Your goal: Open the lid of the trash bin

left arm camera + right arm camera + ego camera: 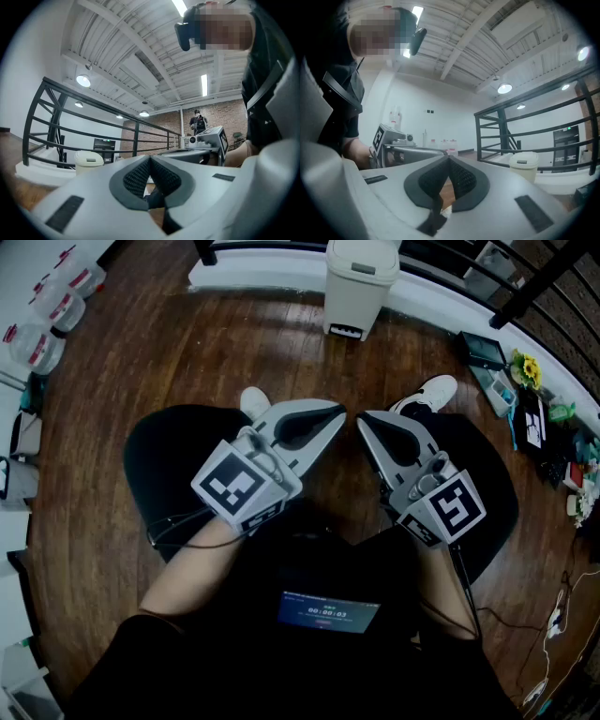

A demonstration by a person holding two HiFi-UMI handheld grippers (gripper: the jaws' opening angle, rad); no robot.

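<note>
A cream trash bin (pixel 360 282) with its lid down stands on the wooden floor by the white ledge, far ahead of me. It also shows small and upright as the bin (pixel 89 161) in the left gripper view and the bin (pixel 524 165) in the right gripper view. My left gripper (pixel 339 412) and right gripper (pixel 360 418) hover side by side above my lap, tips almost touching, well short of the bin. Both are shut with nothing between their jaws. The left gripper's tips (pixel 150 159) and the right gripper's tips (pixel 449 159) meet in their own views.
A black railing (pixel 525 287) runs behind the bin above a white ledge (pixel 253 273). Small items and yellow flowers (pixel 527 371) lie at the right, with cables (pixel 553 615) on the floor. Plastic containers (pixel 56 306) sit at the left. White shoes (pixel 427 393) rest ahead of me.
</note>
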